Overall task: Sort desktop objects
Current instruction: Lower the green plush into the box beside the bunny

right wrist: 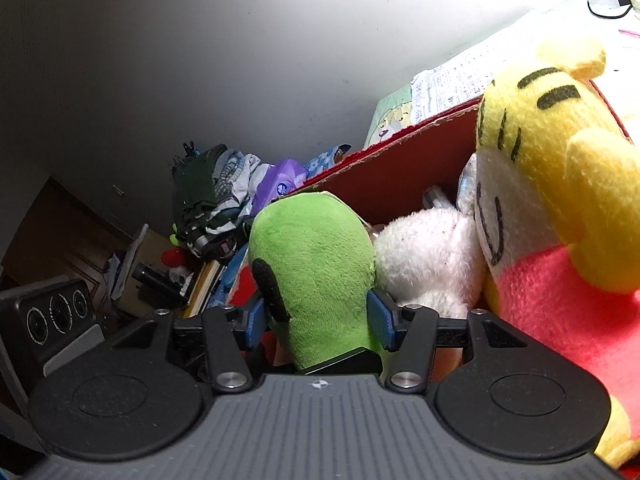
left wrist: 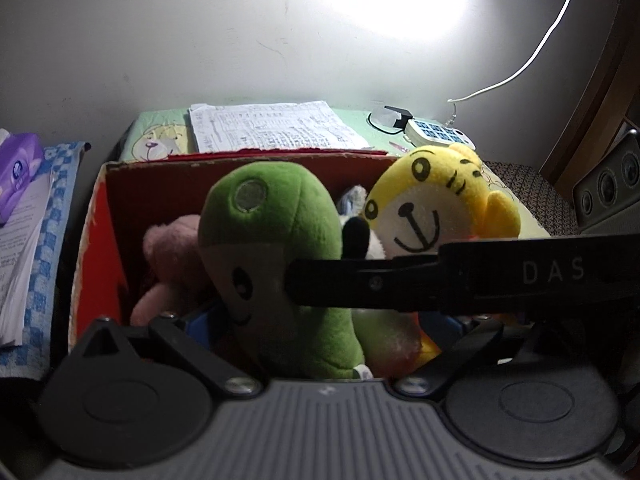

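While the right gripper (right wrist: 318, 320) clamps the green plush (right wrist: 312, 264) over the crowded red box (right wrist: 400, 176), releasing could let it topple out; left gripper (left wrist: 320, 320) is spread.

a lived-in home room, probably a bedroom or study corner, red cardboard box (left wrist: 104, 216) of plush toys (left wrist: 276, 240), handwritten papers (left wrist: 268, 126) on a cartoon-print cloth (left wrist: 160, 136), tissue pack (left wrist: 18, 172), heaped clothes (right wrist: 216, 192), lamp glare on a scuffed wall (left wrist: 160, 40)

The right gripper (right wrist: 318, 320) has its blue-padded fingers (right wrist: 380, 318) pressed against both sides of a green plush toy (right wrist: 316, 264) standing in the red cardboard box (right wrist: 404, 168). A white fluffy plush (right wrist: 428, 256) sits just beside it, touching a yellow tiger plush with a red body (right wrist: 556, 208).
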